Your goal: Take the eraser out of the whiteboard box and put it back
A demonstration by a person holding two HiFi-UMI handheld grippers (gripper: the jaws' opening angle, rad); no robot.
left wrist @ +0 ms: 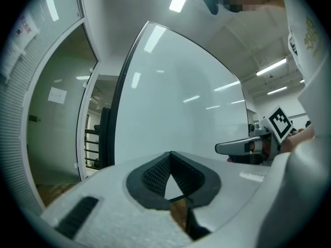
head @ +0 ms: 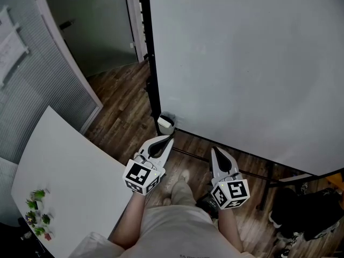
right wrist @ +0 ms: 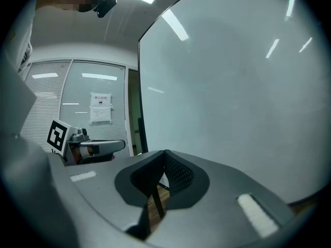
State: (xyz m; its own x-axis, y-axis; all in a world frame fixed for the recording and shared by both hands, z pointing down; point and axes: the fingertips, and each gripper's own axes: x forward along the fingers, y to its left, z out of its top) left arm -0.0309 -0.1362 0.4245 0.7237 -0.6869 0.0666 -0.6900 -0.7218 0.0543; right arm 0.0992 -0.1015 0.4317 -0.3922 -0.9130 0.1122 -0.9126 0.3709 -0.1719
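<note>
At the lower left of the head view lies the white surface [head: 70, 165], with a few small green things [head: 36, 208] near its lower left edge. Above it runs a wooden floor [head: 123, 117].

My left tool [head: 169, 140] sits just left of centre, pointing up the frame. Its jaws are pressed together with nothing between them; its own view shows the dark pads meeting at the tip, with only the board and floor beyond.

The whiteboard box [head: 165, 123] is a small pale container at the lower left corner of the whiteboard [head: 247, 63]. It lies just above my left tool's tip in the frame, close to it but not touching. It is too small for me to tell whether the eraser is inside, and I cannot make the eraser out anywhere else.

My right tool [head: 214, 150] is right of centre and a little lower, well to the right of the box. Its jaws are also pressed together and empty. The whiteboard fills the upper right, and a dark bag [head: 301, 208] lies on the floor at the lower right.
</note>
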